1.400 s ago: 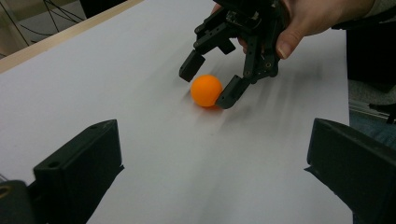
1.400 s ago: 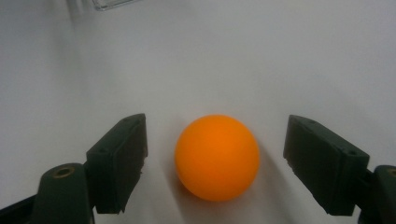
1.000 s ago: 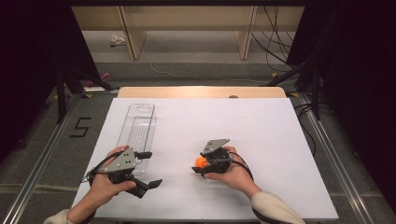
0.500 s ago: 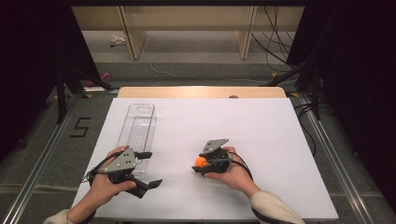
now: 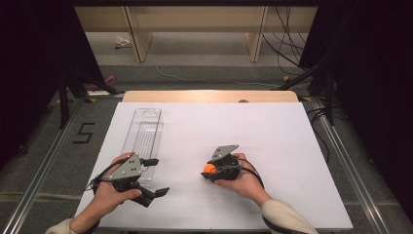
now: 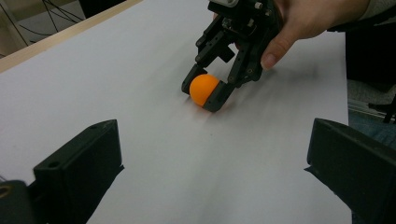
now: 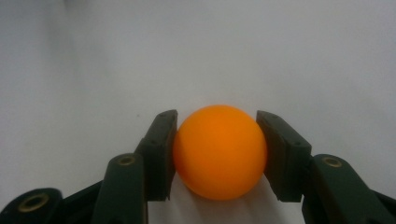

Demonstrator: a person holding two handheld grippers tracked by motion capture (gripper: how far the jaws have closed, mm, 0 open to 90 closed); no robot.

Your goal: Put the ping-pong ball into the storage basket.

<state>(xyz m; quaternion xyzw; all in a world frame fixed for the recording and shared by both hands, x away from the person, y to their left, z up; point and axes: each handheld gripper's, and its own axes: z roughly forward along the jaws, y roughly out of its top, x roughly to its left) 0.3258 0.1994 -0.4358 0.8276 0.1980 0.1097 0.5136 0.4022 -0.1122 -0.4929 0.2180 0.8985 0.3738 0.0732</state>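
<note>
An orange ball (image 7: 218, 151) rests on the white sheet with my right gripper (image 7: 217, 154) shut on it, both pads pressing its sides. The jaws have just been closing on it. From above, the ball (image 5: 210, 169) sits at the tip of the right gripper (image 5: 210, 171), near the table's front middle. The left gripper view shows that same ball (image 6: 201, 88) pinched low against the sheet. My left gripper (image 5: 158, 176) lies to the left, its jaws spread wide with nothing between them, and it points towards the ball across bare sheet (image 6: 210, 163).
A long clear plastic tray (image 5: 147, 113) lies lengthwise on the left of the white sheet (image 5: 253, 126), just beyond the left hand. A wooden table edge (image 5: 209, 96) runs along the back. Metal rails flank the table, and a "5" (image 5: 84, 132) marks the floor at left.
The right gripper's jaws have drawn in around the orange ball. Both hands have kept their places, and the left gripper stays spread.
</note>
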